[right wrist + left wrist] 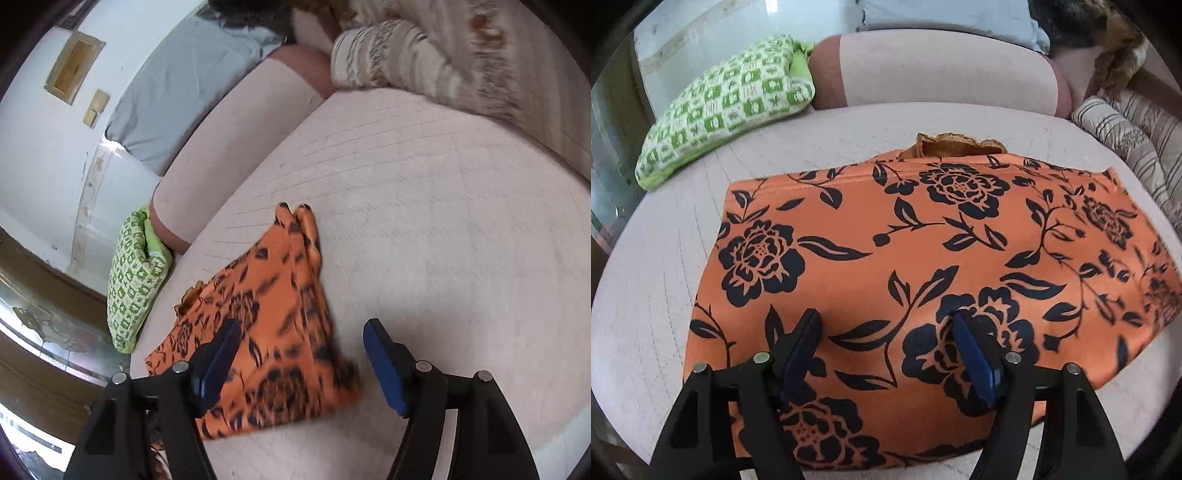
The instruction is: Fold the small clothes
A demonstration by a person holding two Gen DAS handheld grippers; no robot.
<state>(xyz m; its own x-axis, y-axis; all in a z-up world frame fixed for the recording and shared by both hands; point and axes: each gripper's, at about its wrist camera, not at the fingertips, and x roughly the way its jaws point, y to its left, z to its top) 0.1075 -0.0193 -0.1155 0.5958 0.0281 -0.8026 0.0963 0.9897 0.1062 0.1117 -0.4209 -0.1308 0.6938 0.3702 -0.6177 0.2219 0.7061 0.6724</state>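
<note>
Both hand-held grippers stand with their jaws apart and nothing clamped. Left gripper hovers low over the near part of the orange garment with black flower print, its blue-padded fingers spread over the cloth; whether the tips touch it I cannot tell. Right gripper sits over the garment's right edge, one finger above the fabric and the other above bare bedding, gripping neither.

That garment lies roughly flat in a compact block on the pale pink quilted bed cover. In the right wrist view its right side shows several stacked layers ending in a point, so at least one fold seems to be in place. A ruffled brownish waistband or trim peeks out at the garment's far edge. The left edge looks tidy; the right side is blurred and looser. My judgement: folding is well along, with perhaps a final fold or some smoothing left, then setting the piece aside.

Beyond the garment's far left corner rests a green-and-white checked cushion. Directly behind the garment stands a pale pink bolster, and off its far right corner lies a striped beige blanket roll.
</note>
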